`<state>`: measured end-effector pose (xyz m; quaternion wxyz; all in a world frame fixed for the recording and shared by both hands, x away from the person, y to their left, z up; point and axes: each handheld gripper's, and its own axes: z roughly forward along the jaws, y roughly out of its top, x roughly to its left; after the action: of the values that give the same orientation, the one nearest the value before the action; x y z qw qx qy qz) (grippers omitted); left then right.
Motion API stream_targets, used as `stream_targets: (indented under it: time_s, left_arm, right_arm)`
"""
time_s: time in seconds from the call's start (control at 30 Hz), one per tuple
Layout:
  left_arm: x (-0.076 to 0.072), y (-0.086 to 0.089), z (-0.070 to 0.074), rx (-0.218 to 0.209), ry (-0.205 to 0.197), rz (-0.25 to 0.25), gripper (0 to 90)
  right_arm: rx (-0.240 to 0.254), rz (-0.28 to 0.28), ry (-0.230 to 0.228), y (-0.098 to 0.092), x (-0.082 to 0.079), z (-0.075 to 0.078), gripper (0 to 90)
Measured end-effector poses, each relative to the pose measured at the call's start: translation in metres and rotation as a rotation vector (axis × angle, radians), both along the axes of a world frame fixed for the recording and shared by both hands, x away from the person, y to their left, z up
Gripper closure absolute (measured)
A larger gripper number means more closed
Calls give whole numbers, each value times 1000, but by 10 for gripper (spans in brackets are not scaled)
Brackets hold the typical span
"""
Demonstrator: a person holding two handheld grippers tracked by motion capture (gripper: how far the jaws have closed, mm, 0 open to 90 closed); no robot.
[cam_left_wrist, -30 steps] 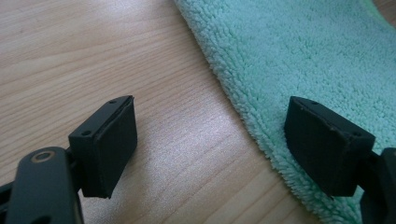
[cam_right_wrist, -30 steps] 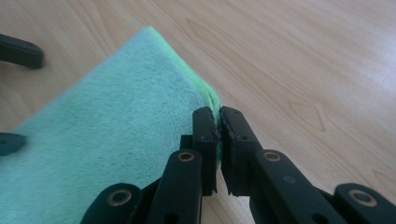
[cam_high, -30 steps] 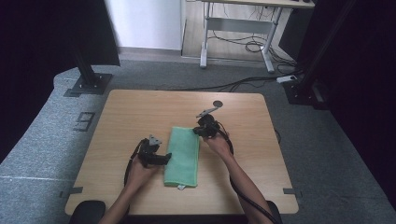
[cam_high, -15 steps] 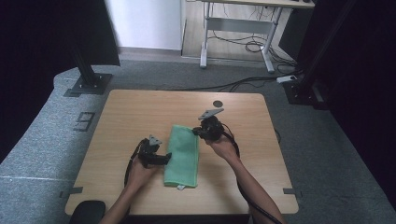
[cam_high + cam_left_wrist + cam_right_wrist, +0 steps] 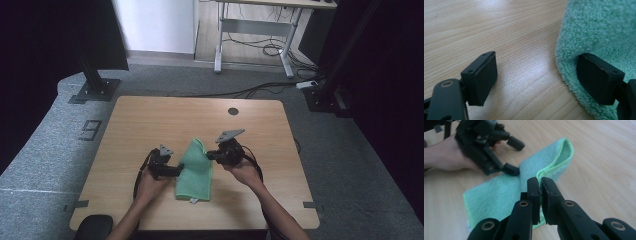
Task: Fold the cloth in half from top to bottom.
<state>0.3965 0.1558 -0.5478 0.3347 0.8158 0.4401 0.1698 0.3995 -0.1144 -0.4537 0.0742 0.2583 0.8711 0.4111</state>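
A green towel (image 5: 196, 175) lies lengthwise on the wooden table (image 5: 150, 120), its far end raised and curling over. My right gripper (image 5: 209, 155) is shut on that far edge, and in the right gripper view the jaws (image 5: 541, 182) pinch the folded hem of the towel (image 5: 499, 192). My left gripper (image 5: 175, 171) rests at the towel's left edge and stands open. In the left gripper view (image 5: 536, 72) one jaw sits on the towel (image 5: 599, 30) and the other hovers over bare wood. The left gripper (image 5: 515, 157) also appears in the right gripper view, beside a hand.
A small dark round spot (image 5: 232, 111) marks the table's far side. Black stand bases (image 5: 94, 90) and floor cables (image 5: 260, 90) lie beyond the table. A metal desk frame (image 5: 252, 30) stands at the back.
My right gripper has lifted the towel's far edge and carried it nearer, so that end now arches up. The left gripper has stayed put on the towel's left edge.
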Motion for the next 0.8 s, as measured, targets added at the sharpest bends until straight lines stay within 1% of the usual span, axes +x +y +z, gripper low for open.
stream_targets:
  time_s: [0.13, 0.33, 0.5, 0.7, 0.8]
  left_arm:
    - [0, 0, 0, 0, 1, 0, 173]
    - [0, 0, 0, 0, 1, 1, 173]
    - [0, 0, 0, 0, 1, 1, 173]
    - [1, 1, 0, -1, 3, -7, 171]
    - [1, 2, 2, 9, 10, -17, 160]
  right_arm:
    - [1, 17, 27, 0, -11, -8, 841]
    - [-1, 42, 70, 1, -26, -28, 841]
    - [10, 52, 110, 3, -36, -45, 840]
    - [-11, 71, 147, 8, -44, -64, 838]
    - [-36, 78, 142, 11, -47, -72, 837]
